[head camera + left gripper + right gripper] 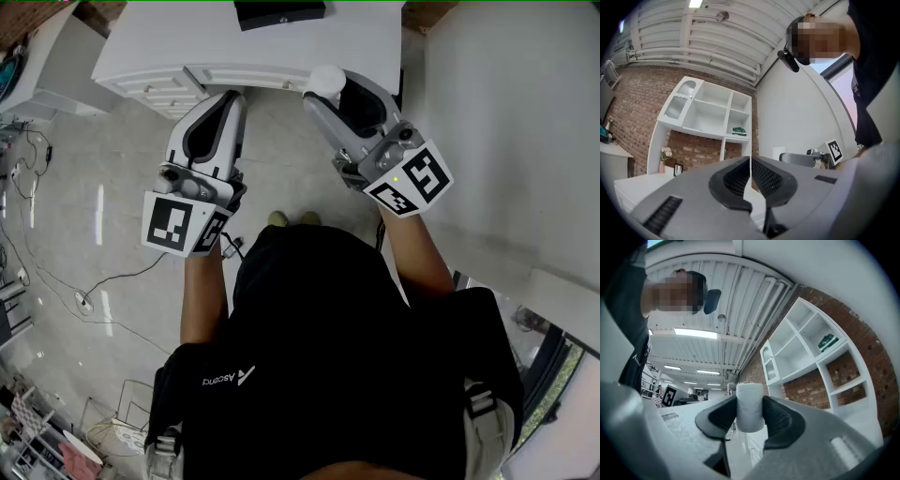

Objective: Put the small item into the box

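My right gripper (750,414) is shut on a small white cylinder (750,406), which stands upright between the two dark pads. In the head view that white cylinder (327,79) shows at the tip of the right gripper (330,94), held up near the edge of a white cabinet (159,52). The left gripper (233,97) points toward the same cabinet edge, and its jaws are pressed together with nothing between them (750,180). No box can be told for sure; a black flat object (278,11) lies on the cabinet top.
A white shelving unit (710,115) stands against a brick wall (633,93). A white wall (506,112) runs along the right. Cables (94,281) trail over the grey floor at the left. The person's body (328,347) fills the lower middle of the head view.
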Demonstrator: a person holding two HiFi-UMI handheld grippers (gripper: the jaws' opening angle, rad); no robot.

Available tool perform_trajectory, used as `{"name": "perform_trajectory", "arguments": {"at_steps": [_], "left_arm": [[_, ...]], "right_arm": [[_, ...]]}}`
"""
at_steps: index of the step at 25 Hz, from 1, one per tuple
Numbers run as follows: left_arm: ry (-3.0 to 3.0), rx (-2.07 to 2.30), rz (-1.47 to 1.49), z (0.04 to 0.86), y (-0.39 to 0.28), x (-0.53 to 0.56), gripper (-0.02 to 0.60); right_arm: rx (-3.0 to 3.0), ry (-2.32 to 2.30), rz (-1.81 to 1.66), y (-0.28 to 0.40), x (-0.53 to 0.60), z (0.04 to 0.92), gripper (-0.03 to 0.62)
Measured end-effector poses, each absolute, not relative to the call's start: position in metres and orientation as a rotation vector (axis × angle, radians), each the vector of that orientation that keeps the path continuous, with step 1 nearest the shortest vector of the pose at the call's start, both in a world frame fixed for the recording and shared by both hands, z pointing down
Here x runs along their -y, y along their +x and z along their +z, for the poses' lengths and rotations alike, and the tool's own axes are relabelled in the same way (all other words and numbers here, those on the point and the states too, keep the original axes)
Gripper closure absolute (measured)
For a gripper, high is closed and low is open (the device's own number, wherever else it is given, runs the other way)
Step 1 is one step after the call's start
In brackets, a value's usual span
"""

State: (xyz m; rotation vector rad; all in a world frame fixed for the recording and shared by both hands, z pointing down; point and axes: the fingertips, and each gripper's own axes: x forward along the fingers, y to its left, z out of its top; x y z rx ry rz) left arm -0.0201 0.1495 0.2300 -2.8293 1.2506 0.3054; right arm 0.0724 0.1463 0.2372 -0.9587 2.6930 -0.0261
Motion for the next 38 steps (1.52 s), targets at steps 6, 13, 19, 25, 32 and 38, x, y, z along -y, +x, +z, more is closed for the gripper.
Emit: {"name": "perform_trajectory", "arguments": {"at_steps": [6, 13, 19, 25, 32, 38], "left_arm": [[-2.832, -1.253, 0.307, 0.228, -0.026, -0.149, 0.574], [-2.836, -1.246, 0.32, 0.23, -0.04, -0.142, 0.574], [-2.846, -1.202, 0.345, 0.23, -0.069, -0.13, 0.574], [-2.844, -1.177, 0.354, 0.234, -0.089, -0.106, 0.574], [-2.838, -1.207, 0.34, 0.239, -0.104, -0.051, 0.574], [-2.816, -1.247, 0.29, 0.26, -0.103, 0.008, 0.574]], "right_arm": [[-2.679, -0.95, -0.055, 0.069, -0.147, 0.234, 0.424], [-2.684, -0.954, -0.055, 0.055, -0.144, 0.235, 0.424], [-2.695, -0.985, -0.042, 0.024, -0.132, 0.238, 0.424], [-2.756, -1.011, 0.033, 0.004, -0.109, 0.242, 0.424], [-2.811, -1.034, 0.069, -0.002, -0.04, 0.243, 0.424], [-2.869, -0.994, 0.067, -0.003, 0.03, 0.268, 0.424]]}}
